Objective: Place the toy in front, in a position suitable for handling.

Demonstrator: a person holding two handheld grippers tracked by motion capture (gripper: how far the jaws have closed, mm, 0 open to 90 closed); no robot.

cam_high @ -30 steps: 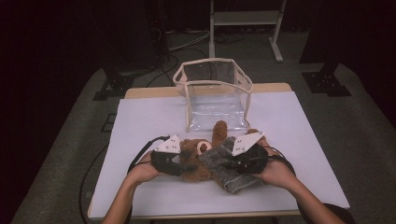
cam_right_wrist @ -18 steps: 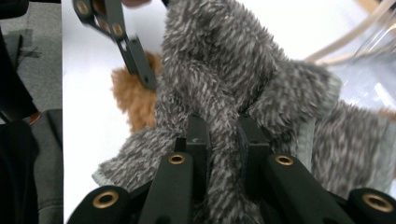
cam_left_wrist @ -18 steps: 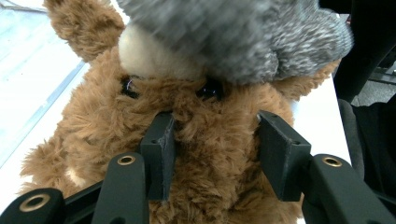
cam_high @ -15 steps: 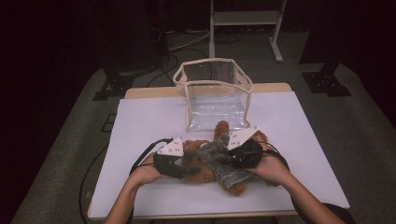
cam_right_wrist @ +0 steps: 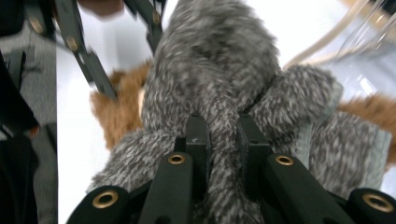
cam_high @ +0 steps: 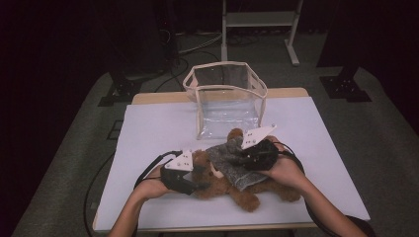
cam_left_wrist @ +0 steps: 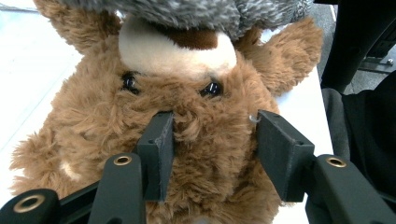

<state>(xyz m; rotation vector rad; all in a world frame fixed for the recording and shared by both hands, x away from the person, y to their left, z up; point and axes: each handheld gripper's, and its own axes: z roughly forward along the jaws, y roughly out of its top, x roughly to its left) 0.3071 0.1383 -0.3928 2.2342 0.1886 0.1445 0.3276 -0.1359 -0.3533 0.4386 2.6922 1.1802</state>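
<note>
A brown teddy bear (cam_high: 249, 198) lies on its back on the white table (cam_high: 158, 128), head toward the left. A grey fuzzy garment (cam_high: 228, 167) is draped over its chest. My left gripper (cam_high: 200, 181) is at the bear's head. In the left gripper view the bear's forehead (cam_left_wrist: 187, 93) sits between the jaws of that gripper (cam_left_wrist: 212, 135), which have just been opening, and both pads still touch the fur. My right gripper (cam_high: 238, 160) is shut on a fold of the grey garment (cam_right_wrist: 215, 70), pinched tight between its jaws (cam_right_wrist: 223, 135).
A clear plastic bag with cream trim (cam_high: 227, 98) stands open at the back of the table, just beyond the bear. A metal stand (cam_high: 257, 19) is on the floor behind. Black cables trail from both grippers. Dark floor surrounds the table.
The grey garment has shifted from the bear's lower body up over its chest toward the head, along with the right gripper. The left gripper has stayed at the bear's head.
</note>
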